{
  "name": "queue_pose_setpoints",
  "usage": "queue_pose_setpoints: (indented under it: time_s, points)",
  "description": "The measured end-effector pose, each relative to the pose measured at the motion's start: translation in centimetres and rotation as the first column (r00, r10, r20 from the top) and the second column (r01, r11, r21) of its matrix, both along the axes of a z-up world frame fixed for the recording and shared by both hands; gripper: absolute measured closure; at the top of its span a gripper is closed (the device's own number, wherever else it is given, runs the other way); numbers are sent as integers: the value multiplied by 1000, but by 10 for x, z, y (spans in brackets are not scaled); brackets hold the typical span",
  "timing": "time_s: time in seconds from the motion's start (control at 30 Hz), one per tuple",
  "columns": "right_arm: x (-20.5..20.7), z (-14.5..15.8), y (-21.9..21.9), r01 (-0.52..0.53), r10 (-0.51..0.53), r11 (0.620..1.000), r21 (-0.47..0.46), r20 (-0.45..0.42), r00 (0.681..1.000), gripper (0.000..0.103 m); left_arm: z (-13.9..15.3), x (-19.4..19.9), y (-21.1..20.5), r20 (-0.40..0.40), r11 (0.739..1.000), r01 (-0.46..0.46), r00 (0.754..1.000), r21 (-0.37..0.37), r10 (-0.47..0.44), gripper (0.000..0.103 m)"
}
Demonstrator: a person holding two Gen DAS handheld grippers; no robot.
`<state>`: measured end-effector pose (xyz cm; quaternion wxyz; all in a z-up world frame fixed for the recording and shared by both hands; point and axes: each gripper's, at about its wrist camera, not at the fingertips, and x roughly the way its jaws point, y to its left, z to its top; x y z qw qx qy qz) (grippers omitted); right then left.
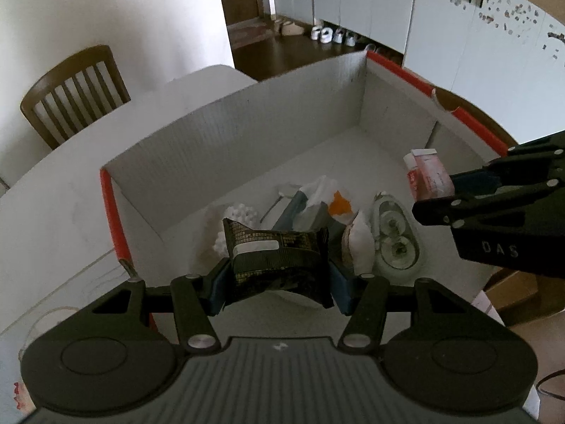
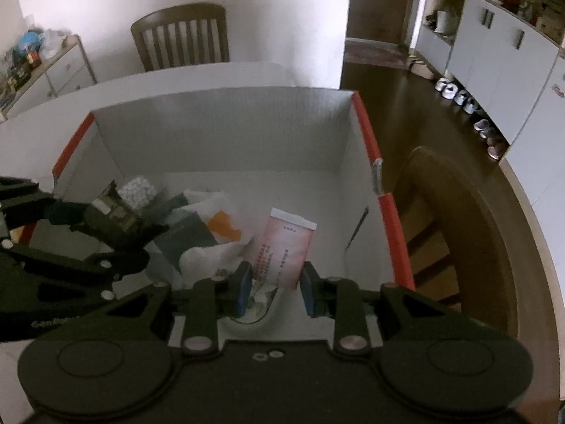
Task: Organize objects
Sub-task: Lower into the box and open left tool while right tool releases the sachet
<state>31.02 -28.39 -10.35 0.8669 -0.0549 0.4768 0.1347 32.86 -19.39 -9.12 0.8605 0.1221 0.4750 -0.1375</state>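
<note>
A white cardboard box (image 1: 219, 148) with orange-red edges stands on the white table; it also shows in the right wrist view (image 2: 226, 130). My left gripper (image 1: 277, 275) is shut on a dark olive snack packet (image 1: 279, 261), held over the box's near edge. My right gripper (image 2: 273, 288) is shut on a pink packet (image 2: 284, 249) above the box's right half; the same packet (image 1: 429, 176) shows in the left wrist view. Inside the box lie a white foam piece (image 1: 243, 213), white and grey wrappers (image 1: 317, 201) and a clear plastic dispenser (image 1: 395, 236).
A wooden chair (image 1: 74, 92) stands behind the table (image 1: 53, 219). A second wooden chair (image 2: 455, 233) stands right of the box. White cabinets (image 2: 501, 56) and shoes (image 2: 459, 95) line the dark floor beyond. A side shelf with clutter (image 2: 39, 60) is far left.
</note>
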Motion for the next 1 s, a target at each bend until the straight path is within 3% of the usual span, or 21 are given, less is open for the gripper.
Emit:
queue_pose_setpoints:
  time_s: [0.5, 0.73, 1.0]
  points:
    - [8, -20, 2, -28, 26, 999, -43, -43, 999, 74, -20, 10, -11, -70, 998, 28, 997, 55, -24, 42]
    - [9, -24, -1, -26, 25, 999, -27, -47, 999, 70, -23, 12, -12, -89, 998, 33, 996, 50, -29, 38]
    - [3, -16, -9, -30, 30, 1000, -8, -40, 999, 66, -16, 8, -8, -65, 999, 31, 997, -4, -32, 34]
